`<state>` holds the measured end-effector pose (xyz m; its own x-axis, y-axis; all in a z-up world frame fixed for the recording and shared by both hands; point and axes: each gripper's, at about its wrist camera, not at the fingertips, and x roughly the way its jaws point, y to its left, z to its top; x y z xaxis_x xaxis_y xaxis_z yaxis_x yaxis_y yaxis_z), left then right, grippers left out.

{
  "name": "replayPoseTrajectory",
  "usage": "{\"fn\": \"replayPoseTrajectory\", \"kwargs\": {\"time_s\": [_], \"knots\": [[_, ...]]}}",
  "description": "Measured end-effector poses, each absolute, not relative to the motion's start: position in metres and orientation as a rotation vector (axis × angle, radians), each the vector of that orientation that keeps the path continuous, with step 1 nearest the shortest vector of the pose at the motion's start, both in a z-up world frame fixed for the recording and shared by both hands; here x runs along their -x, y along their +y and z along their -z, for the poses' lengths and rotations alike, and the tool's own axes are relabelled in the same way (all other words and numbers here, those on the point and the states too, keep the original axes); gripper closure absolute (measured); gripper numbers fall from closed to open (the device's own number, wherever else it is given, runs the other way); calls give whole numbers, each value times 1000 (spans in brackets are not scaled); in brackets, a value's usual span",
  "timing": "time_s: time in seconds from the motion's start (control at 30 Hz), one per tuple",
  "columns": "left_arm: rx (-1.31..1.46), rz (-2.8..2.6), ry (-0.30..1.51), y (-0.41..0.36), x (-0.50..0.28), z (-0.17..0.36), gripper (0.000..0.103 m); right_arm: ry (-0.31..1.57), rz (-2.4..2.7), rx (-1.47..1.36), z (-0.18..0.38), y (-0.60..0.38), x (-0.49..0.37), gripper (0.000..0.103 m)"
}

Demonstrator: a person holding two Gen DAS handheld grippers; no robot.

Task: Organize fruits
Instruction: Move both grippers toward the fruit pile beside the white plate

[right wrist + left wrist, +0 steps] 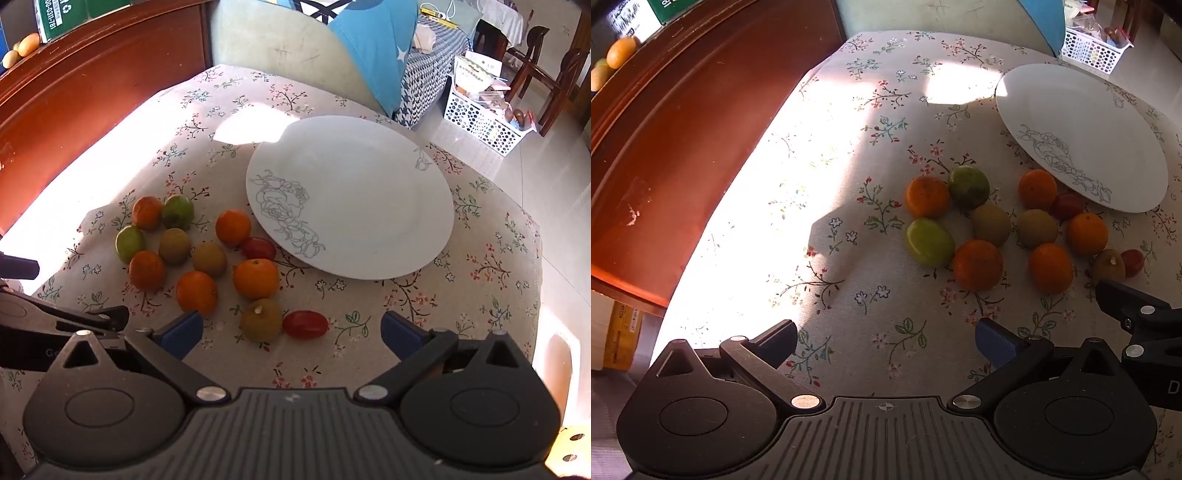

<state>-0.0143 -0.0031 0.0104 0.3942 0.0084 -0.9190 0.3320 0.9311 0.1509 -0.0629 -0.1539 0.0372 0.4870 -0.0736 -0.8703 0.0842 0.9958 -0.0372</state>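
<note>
A white plate (354,192) with a grey flower drawing lies on the floral tablecloth (480,280); it also shows in the left wrist view (1082,133). Beside it lies a loose cluster of fruit: several oranges (255,277), two green fruits (130,243), brown kiwi-like fruits (261,319) and two red tomatoes (306,324). The same cluster shows in the left wrist view, with an orange (977,264) and a green fruit (929,241) nearest. My right gripper (291,332) is open, just short of the nearest brown fruit and red tomato. My left gripper (886,338) is open and empty, short of the cluster.
A dark red wooden cabinet (683,147) runs along the table's left side, with fruit on its top (621,51). A pale chair back with a blue cushion (373,48) stands behind the table. A white perforated basket (480,122) sits on the floor at the right.
</note>
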Motion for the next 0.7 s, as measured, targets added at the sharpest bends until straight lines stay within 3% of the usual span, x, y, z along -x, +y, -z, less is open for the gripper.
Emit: {"fn": "replayPoseTrajectory", "kwargs": {"time_s": [0.7], "knots": [[-340, 186, 1156, 0, 13, -10, 1, 1054, 86, -24, -33, -150, 63, 2]]}}
